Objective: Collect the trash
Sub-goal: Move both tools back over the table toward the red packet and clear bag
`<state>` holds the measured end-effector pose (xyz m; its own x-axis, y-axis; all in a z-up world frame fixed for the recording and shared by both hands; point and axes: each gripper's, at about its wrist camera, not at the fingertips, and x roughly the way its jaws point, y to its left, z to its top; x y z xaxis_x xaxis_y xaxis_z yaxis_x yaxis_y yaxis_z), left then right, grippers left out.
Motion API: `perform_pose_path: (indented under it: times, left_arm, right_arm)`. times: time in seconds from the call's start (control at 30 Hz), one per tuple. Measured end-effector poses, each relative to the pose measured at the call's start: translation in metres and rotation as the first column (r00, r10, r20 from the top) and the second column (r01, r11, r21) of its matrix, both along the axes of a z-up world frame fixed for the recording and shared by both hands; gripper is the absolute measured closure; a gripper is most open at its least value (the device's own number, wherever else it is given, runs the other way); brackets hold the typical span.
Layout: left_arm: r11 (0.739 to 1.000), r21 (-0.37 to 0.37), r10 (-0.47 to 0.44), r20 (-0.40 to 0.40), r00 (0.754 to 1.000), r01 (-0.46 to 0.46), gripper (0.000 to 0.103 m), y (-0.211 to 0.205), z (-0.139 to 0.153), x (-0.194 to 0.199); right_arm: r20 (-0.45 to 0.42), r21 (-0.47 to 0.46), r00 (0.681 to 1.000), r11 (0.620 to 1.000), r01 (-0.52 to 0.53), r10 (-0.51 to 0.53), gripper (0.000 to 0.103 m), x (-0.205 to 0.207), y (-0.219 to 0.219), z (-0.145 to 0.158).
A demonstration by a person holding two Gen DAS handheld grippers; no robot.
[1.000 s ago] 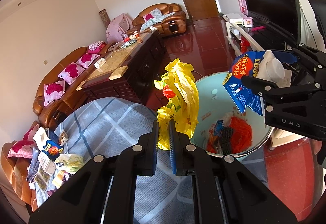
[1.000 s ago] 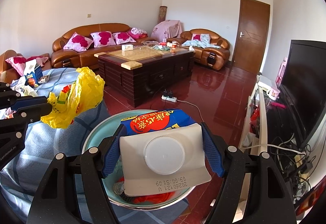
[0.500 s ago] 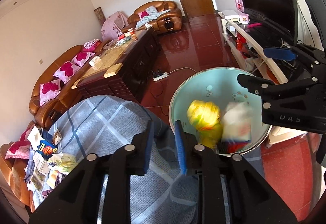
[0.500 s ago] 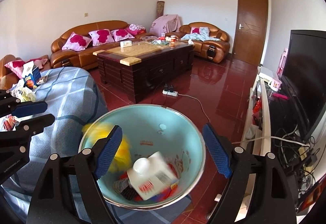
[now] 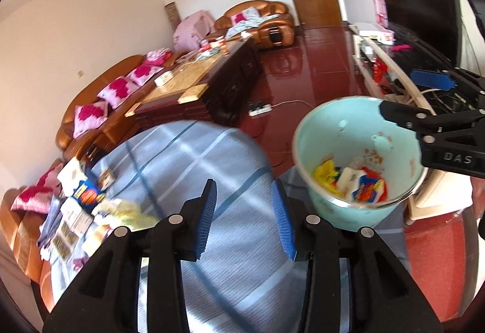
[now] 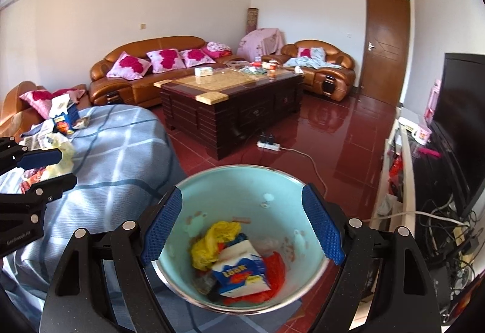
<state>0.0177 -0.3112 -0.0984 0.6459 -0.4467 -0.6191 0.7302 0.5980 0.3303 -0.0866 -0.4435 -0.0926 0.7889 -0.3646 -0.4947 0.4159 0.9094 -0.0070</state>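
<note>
While the remaining trash pile (image 5: 81,211) lies at the far left of the blue checked blanket (image 5: 212,181), it looks light throughout: soft crumpled plastic, flat paper slips and a small blue carton (image 6: 65,116). The film should be pinched at a bunched fold, since a loose edge may slip; the carton is stiffer and best taken across its narrow sides.

The left tool (image 5: 247,219) is empty, its jaws opening over the blanket. The right tool (image 6: 242,225) stands wide with nothing between its pads, above the pale green bin (image 6: 272,181).

1 second ago the left tool pinched the yellow bag (image 6: 216,239) and the right held the milk carton (image 6: 242,272); both now rest inside the bin, and the left view has swung toward the pile.
</note>
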Motion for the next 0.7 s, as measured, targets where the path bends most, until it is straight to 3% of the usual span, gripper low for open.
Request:
perform_pose_path:
  times: [0.2,0.33,0.53,0.7]
  left_arm:
    - [0.994,-0.015,0.104,0.000,0.995,-0.104,0.059,0.044,-0.001,0.024]
    - [0.978,-0.021,0.206,0.009,0.979,-0.206,0.056,0.082,-0.005,0.045]
    - [0.920,-0.009,0.392,-0.020,0.920,-0.392,0.054,0.147,-0.022,0.088]
    - [0.883,-0.010,0.469,-0.064,0.881,-0.470,0.054,0.183,-0.030,0.113]
  right_arm:
    - [-0.005,-0.024,0.996,0.996,-0.089,0.089,0.023,0.019,0.040,0.002]
    - [-0.020,-0.032,0.988,0.987,-0.156,0.155,0.023,0.039,0.067,0.000]
    - [-0.023,-0.043,0.967,0.967,-0.253,0.252,0.024,0.071,0.112,0.000]
    - [-0.021,-0.035,0.951,0.950,-0.310,0.310,0.024,0.101,0.144,-0.003]
